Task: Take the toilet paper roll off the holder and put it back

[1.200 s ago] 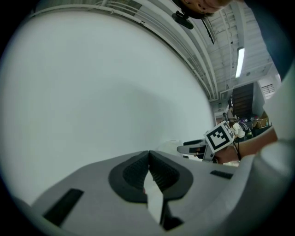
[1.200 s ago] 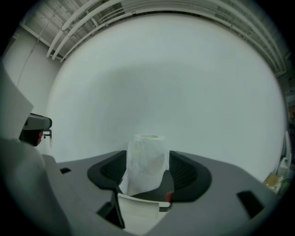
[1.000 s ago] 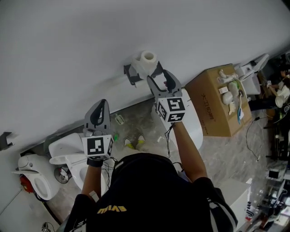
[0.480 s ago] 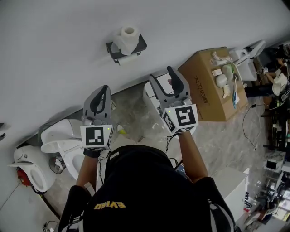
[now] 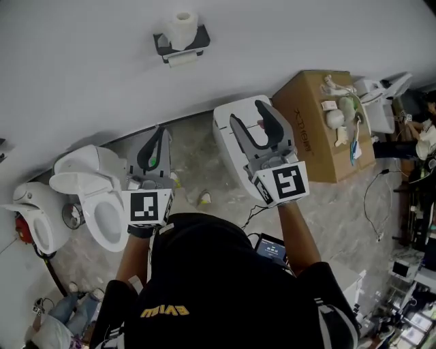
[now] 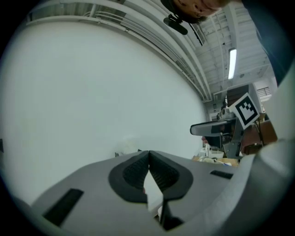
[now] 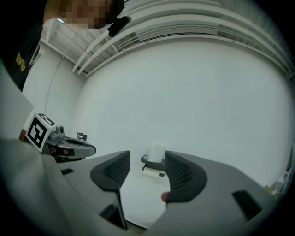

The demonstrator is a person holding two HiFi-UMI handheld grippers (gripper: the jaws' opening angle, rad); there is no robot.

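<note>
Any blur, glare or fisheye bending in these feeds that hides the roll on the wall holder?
Head view: evenly lit and sharp, toilet paper roll on the holder small but clear. Right gripper view: strong fisheye bending, dark corners, roll pale yet readable against the white wall. Left gripper view: same bending, roll nearly washed out, bright ceiling light.

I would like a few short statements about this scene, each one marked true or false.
1. The left gripper has its jaws together, with nothing between them. True.
2. The right gripper holds the toilet paper roll. False: its jaws stand apart and empty, though they have just been closing; the roll stands on the holder on the wall.
3. A cardboard box stands on the floor. True.
4. The left gripper touches the holder. False: it is well apart from it.
</note>
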